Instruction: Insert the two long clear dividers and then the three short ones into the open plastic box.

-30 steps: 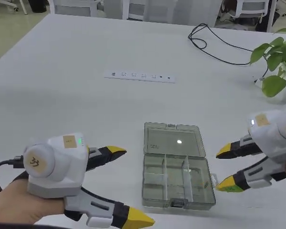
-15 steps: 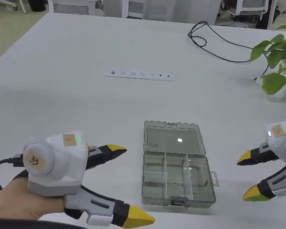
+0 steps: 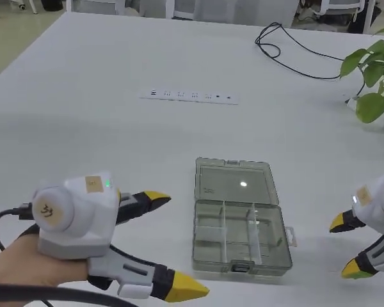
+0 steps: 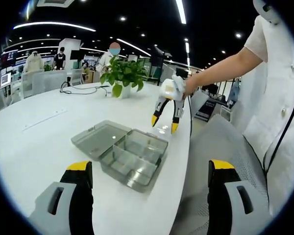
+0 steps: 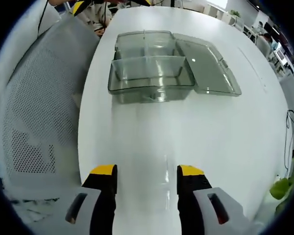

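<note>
Dividers (image 3: 223,233) look to be seated in the box (image 3: 211,261) already, and the box sits on the table (image 3: 83,128) between your two grippers. Nearest you, left of the box, your left gripper (image 3: 173,246) hangs with its jaws spread wide and nothing between them. Right of the box and well apart from it, your right gripper (image 3: 347,246) is likewise released and empty. Its own view has bare table between the jaws and the box ahead.

The likeliest trouble is the box itself. It looks light, nothing holds it down, and it lies near your edge of the table. A jaw tip catching a wall could slide it or tilt it. If you press on a divider that is only half in its slots, it may bow or lift its neighbour out. Clear plastic against clear plastic makes a half-seated piece easy to miss, so check from both gripper views before you call it done.

Inside the box you can make out two long clear walls running from its front to its back. Short cross pieces sit between them and the side walls, but I cannot count the short ones with certainty. No loose divider lies beside the box.

Behind the box its lid (image 3: 235,182) lies open and flat; a careless reach over it could flip it shut. Farther beyond the box are a power strip (image 3: 192,96), then a black cable (image 3: 288,51), and a plant (image 3: 374,77) off to the right.
</note>
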`<state>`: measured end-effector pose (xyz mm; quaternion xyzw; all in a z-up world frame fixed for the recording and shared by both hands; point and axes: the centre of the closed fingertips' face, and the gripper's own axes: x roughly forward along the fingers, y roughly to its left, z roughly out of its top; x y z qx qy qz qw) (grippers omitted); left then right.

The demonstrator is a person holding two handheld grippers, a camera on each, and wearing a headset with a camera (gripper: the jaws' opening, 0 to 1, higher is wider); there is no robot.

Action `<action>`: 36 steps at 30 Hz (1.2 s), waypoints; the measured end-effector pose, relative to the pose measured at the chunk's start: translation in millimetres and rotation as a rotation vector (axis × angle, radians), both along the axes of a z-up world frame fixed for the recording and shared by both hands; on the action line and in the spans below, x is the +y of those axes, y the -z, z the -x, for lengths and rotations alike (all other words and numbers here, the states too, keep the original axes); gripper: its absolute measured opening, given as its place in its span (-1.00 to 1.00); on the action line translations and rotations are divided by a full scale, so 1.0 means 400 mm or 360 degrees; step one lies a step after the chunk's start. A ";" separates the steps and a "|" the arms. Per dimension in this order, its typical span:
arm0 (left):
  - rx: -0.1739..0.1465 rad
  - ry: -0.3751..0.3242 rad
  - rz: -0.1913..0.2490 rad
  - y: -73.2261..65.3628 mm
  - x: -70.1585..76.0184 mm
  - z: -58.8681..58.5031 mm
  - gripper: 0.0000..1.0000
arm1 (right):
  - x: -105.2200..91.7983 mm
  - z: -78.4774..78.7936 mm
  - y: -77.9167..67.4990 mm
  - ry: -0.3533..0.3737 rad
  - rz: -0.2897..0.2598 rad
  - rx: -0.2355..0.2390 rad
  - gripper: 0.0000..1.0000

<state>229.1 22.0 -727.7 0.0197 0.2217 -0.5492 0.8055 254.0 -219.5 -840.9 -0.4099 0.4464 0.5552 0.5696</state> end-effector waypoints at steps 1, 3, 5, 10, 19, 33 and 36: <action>0.0000 -0.0002 0.0000 0.000 0.001 -0.001 1.00 | -0.003 0.000 0.006 -0.0023 0.0022 -0.0008 -0.01; 0.0001 -0.0002 0.0000 -0.001 0.001 -0.001 1.00 | -0.006 0.000 0.012 -0.0045 0.0046 -0.0023 -0.04; -0.0001 -0.0001 -0.0003 -0.001 0.002 -0.002 1.00 | -0.013 -0.004 0.033 -0.0057 0.0057 -0.0029 -0.06; -0.0003 -0.0012 0.0002 -0.005 0.005 -0.004 1.00 | -0.023 -0.006 0.047 -0.0086 0.0083 -0.0044 -0.12; 0.0000 -0.0014 0.0006 -0.006 0.003 -0.001 0.99 | -0.034 -0.012 0.043 -0.0096 0.0080 -0.0063 -0.33; 0.0030 -0.0044 0.0026 -0.016 0.003 -0.010 0.94 | -0.002 -0.024 -0.022 -0.0045 0.0013 -0.0175 -0.34; 0.0042 -0.0054 0.0055 -0.027 -0.005 -0.016 0.95 | 0.031 -0.025 -0.072 -0.0044 -0.0055 -0.0240 -0.34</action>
